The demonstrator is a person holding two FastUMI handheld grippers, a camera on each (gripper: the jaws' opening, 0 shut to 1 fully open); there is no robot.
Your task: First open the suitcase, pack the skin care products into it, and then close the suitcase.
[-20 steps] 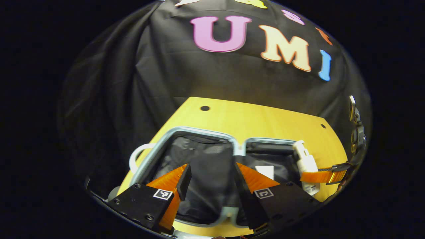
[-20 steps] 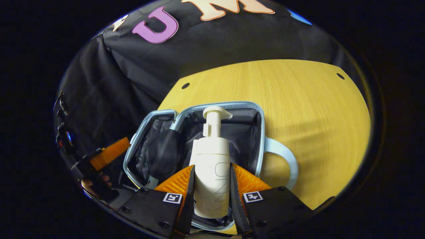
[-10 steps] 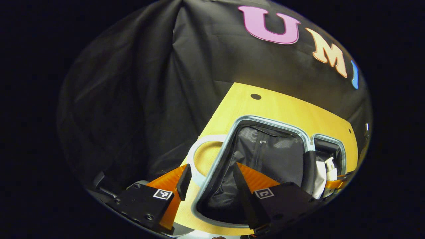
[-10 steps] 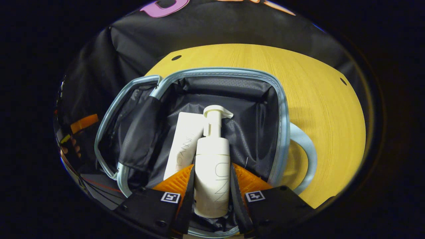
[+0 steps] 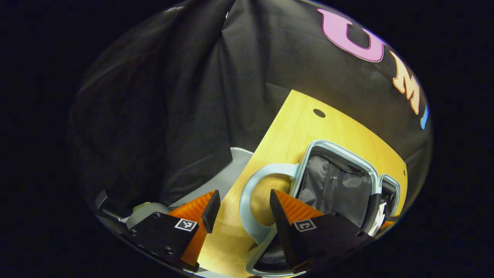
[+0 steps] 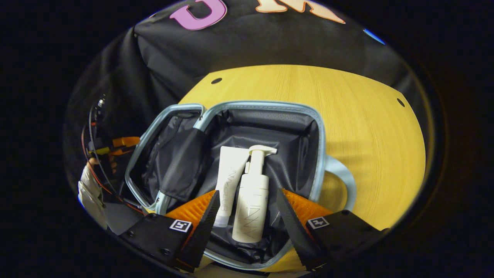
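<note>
The light-blue suitcase [image 6: 319,146] lies open on the wooden table, its dark lining showing. A white pump bottle [image 6: 251,204] lies flat inside it, beside a white tube [image 6: 230,179]. My right gripper [image 6: 247,196] hangs open just above the bottle, a finger on each side and neither touching it. In the left gripper view the suitcase [image 5: 339,152] sits at the right. Its looped handle [image 5: 251,189] curves between the fingers of my open left gripper [image 5: 242,202], which holds nothing. The left gripper [image 6: 115,141] and the hand holding it also appear at the left edge of the right gripper view.
The suitcase's lid half [image 6: 170,154] lies open to the left with a dark pocket flap. The second handle [image 6: 345,181] sticks out on the right. The wooden table [image 6: 366,116] stretches bare to the right. Beyond the table's left edge lies grey floor [image 5: 227,173].
My right gripper opened and let the pump bottle down beside the tube, then drew back a little. My left gripper swung left from over the lid to the suitcase handle.
</note>
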